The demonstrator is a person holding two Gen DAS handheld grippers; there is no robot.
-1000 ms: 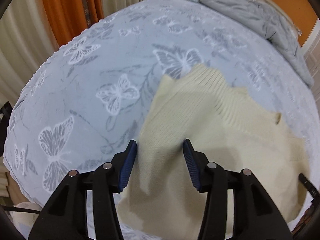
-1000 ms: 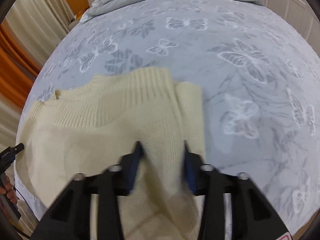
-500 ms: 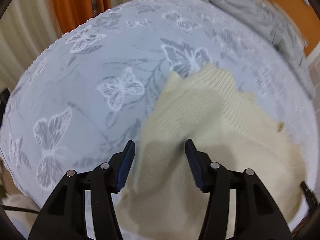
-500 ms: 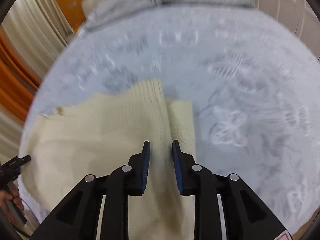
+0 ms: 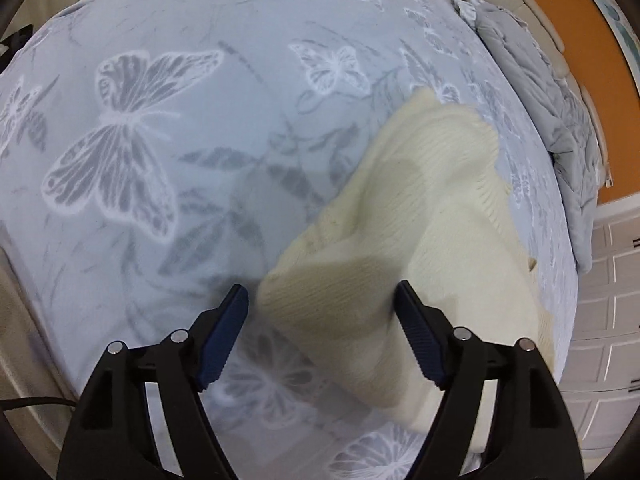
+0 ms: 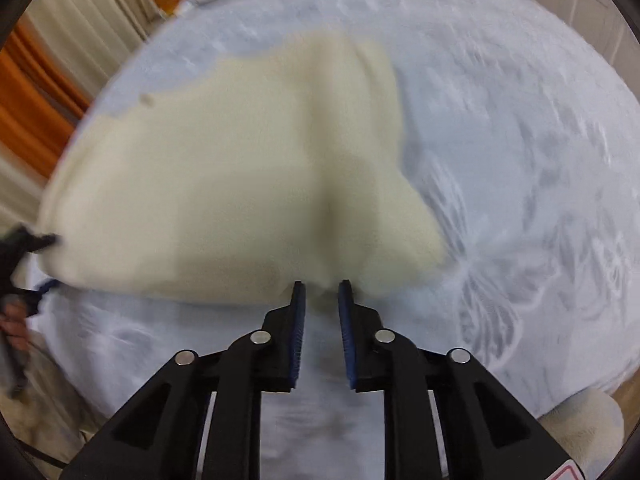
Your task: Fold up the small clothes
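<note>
Right wrist view: your right gripper (image 6: 322, 294) pinches the sweater (image 6: 224, 168) edge on the bed (image 6: 520, 128). Your left gripper (image 5: 320, 300) gapes, empty. Folding looks barely begun; most remains.

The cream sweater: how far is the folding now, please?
Early stage. The cream sweater lies partly bunched on the butterfly bedspread, with no neat fold visible. In hand: the right gripper pinches its near edge. The left gripper is open over the fabric. The folds themselves remain.
</note>
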